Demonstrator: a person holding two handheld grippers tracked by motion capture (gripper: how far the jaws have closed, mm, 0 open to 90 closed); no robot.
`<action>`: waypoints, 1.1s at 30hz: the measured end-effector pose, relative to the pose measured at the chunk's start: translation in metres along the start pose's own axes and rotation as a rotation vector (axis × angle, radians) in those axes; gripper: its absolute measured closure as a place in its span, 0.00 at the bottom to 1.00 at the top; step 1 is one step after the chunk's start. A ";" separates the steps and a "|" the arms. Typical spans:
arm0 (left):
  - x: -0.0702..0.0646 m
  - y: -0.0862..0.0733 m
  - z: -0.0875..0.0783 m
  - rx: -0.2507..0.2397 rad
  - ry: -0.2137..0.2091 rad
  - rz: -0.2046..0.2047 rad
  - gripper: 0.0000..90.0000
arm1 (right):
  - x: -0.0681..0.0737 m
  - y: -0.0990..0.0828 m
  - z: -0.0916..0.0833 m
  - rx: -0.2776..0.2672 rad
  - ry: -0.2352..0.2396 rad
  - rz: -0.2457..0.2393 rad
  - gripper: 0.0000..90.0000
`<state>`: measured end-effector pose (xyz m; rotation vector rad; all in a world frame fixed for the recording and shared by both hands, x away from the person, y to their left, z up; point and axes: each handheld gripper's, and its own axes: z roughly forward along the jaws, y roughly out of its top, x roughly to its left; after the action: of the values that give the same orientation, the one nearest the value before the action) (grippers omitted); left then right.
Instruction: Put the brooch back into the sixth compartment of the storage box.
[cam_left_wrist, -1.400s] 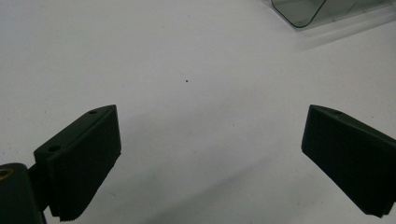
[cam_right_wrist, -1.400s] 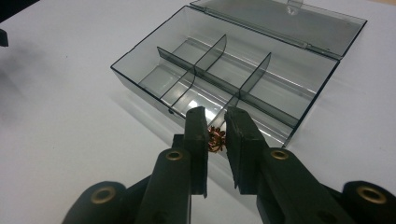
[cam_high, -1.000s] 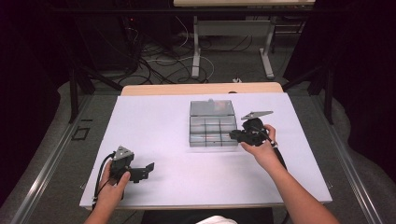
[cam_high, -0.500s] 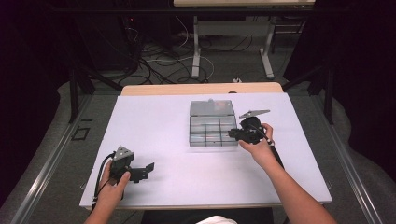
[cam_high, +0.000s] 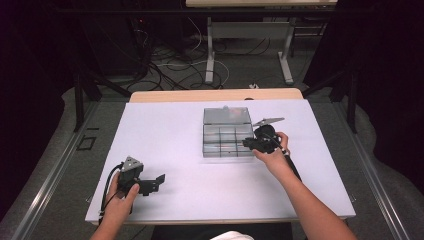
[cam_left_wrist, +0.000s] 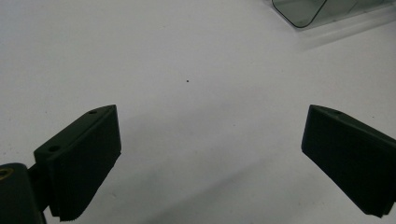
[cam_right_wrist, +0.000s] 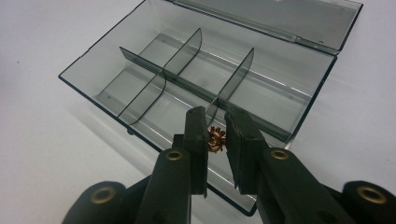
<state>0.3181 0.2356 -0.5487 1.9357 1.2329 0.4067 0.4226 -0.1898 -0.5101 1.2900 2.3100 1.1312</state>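
Two claws are working over a white tabletop (cam_high: 180, 135). Sitting right of centre in the high view is a smoky, see-through plastic organiser box (cam_high: 227, 135) with its lid (cam_high: 227, 115) swung open and lying toward the top of the frame. In the right gripper view the box (cam_right_wrist: 140, 79) is showing thin grey dividers splitting it into compartments, and its walls are catching pale streaks of light; the lid (cam_right_wrist: 280, 18) is stretching across the upper right of that frame.

The right claw (cam_high: 252, 144) is hovering at the box's right edge, held by the right hand (cam_high: 272, 156). In its own view the right claw (cam_right_wrist: 215, 140) is standing nearly closed, its jaws narrowed around a small coppery, spiky-edged piece (cam_right_wrist: 215, 139) — whether they are actually pressing on it I cannot tell. The piece is sitting over the nearest compartment, low in the middle of the frame.

The left claw (cam_high: 159, 180) is resting at the lower left of the high view, gripped by the left hand (cam_high: 120, 197) — well apart from the box. In its own view the left claw (cam_left_wrist: 210, 158) is spread wide and released, with bare tabletop (cam_left_wrist: 187, 70) between the jaws and a rounded corner of the box (cam_left_wrist: 303, 11) peeking in at the upper right.
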 end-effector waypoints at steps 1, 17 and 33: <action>0.000 0.000 0.000 0.000 0.000 0.000 0.06 | 0.000 0.000 0.001 0.006 0.001 0.006 0.88; 0.002 0.000 0.001 0.005 0.000 -0.003 0.06 | -0.003 -0.002 0.009 0.033 -0.008 0.020 0.88; 0.001 -0.001 0.000 0.008 0.003 0.001 0.05 | -0.002 -0.002 0.003 0.030 0.011 -0.008 0.67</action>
<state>0.3186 0.2369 -0.5495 1.9436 1.2372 0.4064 0.4241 -0.1908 -0.5140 1.2869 2.3464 1.1082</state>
